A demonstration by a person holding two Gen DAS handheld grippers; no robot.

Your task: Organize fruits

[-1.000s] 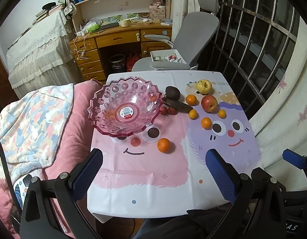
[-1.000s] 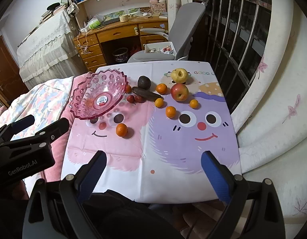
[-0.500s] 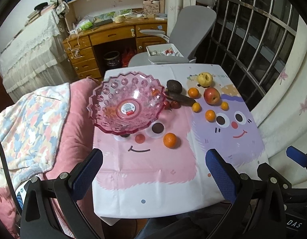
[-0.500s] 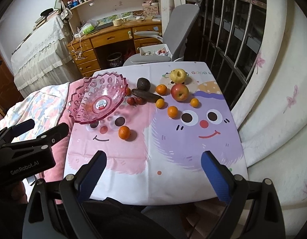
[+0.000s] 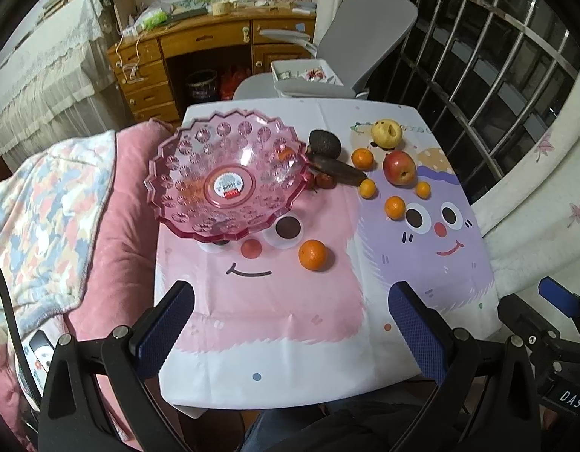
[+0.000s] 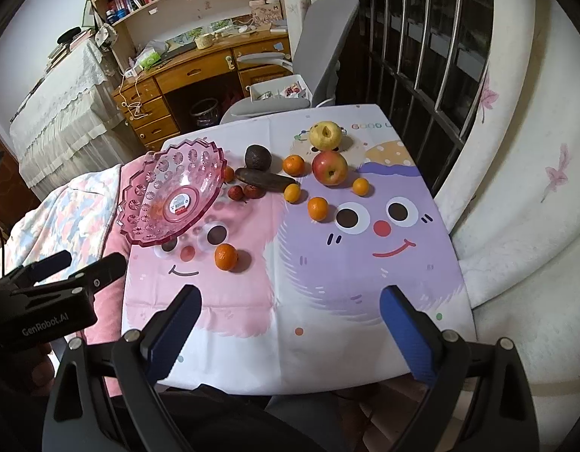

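Fruit loose on cartoon-face cloth (image 6: 365,282); both grippers wide open, empty, above the table's near edge.

Left gripper (image 5: 290,324) and right gripper (image 6: 290,324) hold nothing. Pink bowl (image 5: 199,192) stands at left, white-and-red sticker inside, print unreadable. One orange (image 5: 312,255) lies apart near it; avocado (image 5: 325,143), red apple (image 5: 399,167), yellow apple (image 5: 386,133) and small oranges cluster beyond. Left tool reads "GenRobot.AI"; right tool shows "DAS"; cloth edge reads "GOOD".

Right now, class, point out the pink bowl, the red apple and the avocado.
pink bowl (image 5: 169,192): left wrist view, on its patterned inner wall.
red apple (image 6: 329,167): right wrist view, on its front skin.
avocado (image 6: 257,157): right wrist view, on its dark top.
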